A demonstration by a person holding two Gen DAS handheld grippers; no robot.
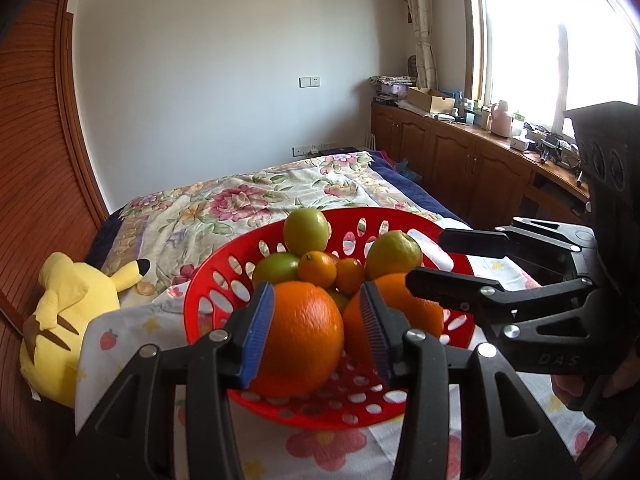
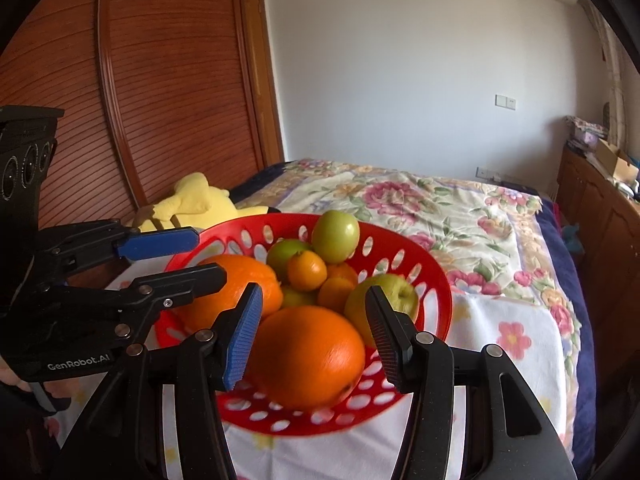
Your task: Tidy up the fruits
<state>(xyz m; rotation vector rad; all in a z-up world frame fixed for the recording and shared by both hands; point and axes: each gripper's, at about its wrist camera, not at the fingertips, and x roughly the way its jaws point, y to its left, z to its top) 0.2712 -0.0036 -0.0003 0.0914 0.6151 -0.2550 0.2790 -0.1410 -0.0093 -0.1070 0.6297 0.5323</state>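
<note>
A red perforated basket (image 1: 204,280) (image 2: 444,308) sits on a white patterned cloth on the bed. It holds two large oranges, green round fruits (image 1: 306,230) (image 2: 335,236), a yellow-green apple (image 1: 394,254) (image 2: 400,292) and small tangerines (image 1: 318,270) (image 2: 307,270). My left gripper (image 1: 316,332) (image 2: 210,258) is open around the left orange (image 1: 300,340) (image 2: 240,288); its blue pad lies at the fruit's left side and a gap shows on the right. My right gripper (image 2: 312,336) (image 1: 424,260) stands open astride the right orange (image 2: 308,356) (image 1: 416,320), which rests in the basket.
A yellow plush toy (image 1: 68,308) (image 2: 196,200) lies left of the basket against a wooden slatted wardrobe door (image 1: 32,160). A floral bedspread (image 1: 240,196) stretches behind. Wooden cabinets (image 1: 460,160) with clutter on top line the right wall under the window.
</note>
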